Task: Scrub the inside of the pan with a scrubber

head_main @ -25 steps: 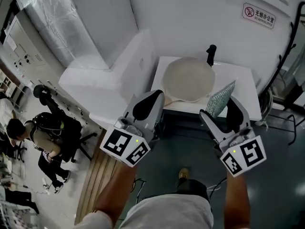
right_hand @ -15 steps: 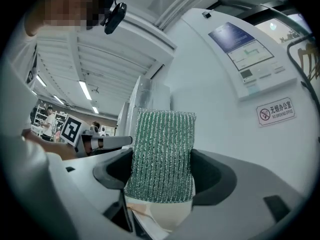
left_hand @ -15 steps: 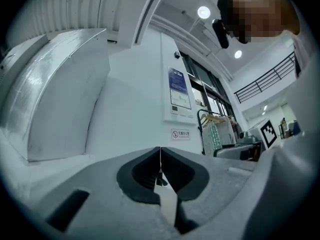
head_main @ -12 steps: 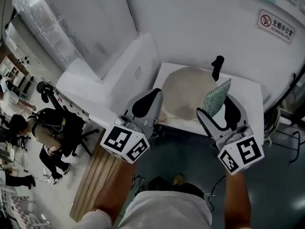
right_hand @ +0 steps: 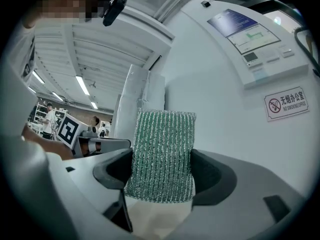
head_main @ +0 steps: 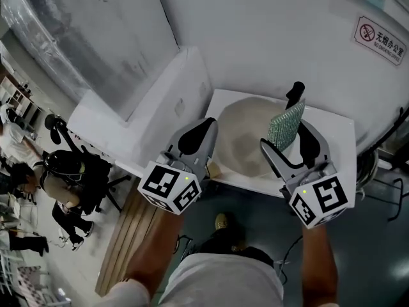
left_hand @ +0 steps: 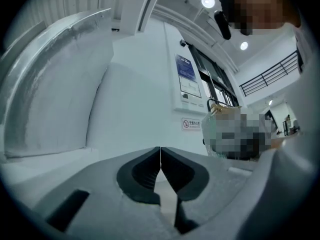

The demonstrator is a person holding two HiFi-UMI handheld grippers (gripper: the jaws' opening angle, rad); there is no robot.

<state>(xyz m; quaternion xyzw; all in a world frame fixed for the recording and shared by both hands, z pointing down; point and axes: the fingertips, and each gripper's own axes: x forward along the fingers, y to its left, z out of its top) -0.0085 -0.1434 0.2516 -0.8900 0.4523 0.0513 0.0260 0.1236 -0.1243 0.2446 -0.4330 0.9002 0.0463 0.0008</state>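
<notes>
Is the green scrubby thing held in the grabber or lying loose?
Held: the jaws of the right gripper press the scrubber from both sides.

A sign [right_hand: 286, 104] on the wall [right_hand: 215, 79] says "NO SMOKING OFFICE" beside a red no-smoking circle. The poster [left_hand: 186, 79] is too small to read.

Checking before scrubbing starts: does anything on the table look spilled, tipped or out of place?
Nothing stands out. The pan sits level on the white table with no spill showing, and the right claw holds the scrubber upright.
</notes>
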